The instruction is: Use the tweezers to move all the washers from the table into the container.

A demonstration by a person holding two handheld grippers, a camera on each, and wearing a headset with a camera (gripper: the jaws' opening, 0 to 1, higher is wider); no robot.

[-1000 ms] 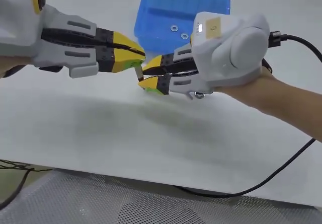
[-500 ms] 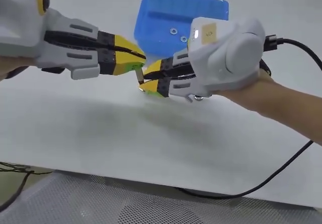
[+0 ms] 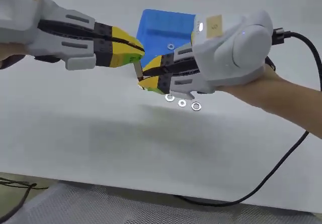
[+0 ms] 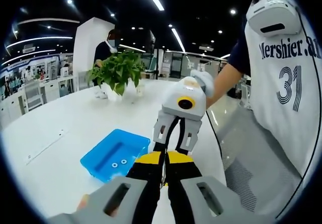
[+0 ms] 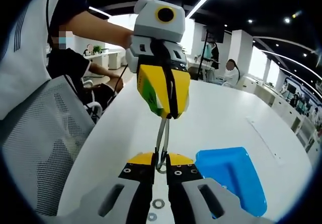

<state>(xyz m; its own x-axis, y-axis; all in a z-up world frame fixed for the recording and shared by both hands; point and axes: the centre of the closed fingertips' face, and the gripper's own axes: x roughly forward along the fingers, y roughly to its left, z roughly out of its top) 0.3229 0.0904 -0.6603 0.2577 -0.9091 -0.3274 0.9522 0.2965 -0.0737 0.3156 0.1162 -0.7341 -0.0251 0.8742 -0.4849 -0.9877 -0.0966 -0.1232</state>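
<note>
- Right gripper (image 5: 160, 167): jaws clamped on one end of the tweezers (image 5: 162, 136), at the bottom centre of the right gripper view.
- Left gripper (image 5: 165, 112): jaws closed on the other end, in the upper centre of that view. The grippers meet tip to tip at the centre of the head view.
- Tweezers: the long axis runs straight between the two jaw sets, near vertical in the head view. Which end carries the tips cannot be told.
- Handling, as judged: thin, light, springy metal, smooth enough to pivot or slip. Grip across both legs at mid-length, so that squeezing closes the tips.
- Washers (image 3: 182, 103): three lie flat on the table (image 3: 100, 143), just below the right gripper. They are small and thin, so take them by the rim.
- Container (image 3: 158, 30): upper centre of the head view, behind the grippers. It already holds two washers.
</note>
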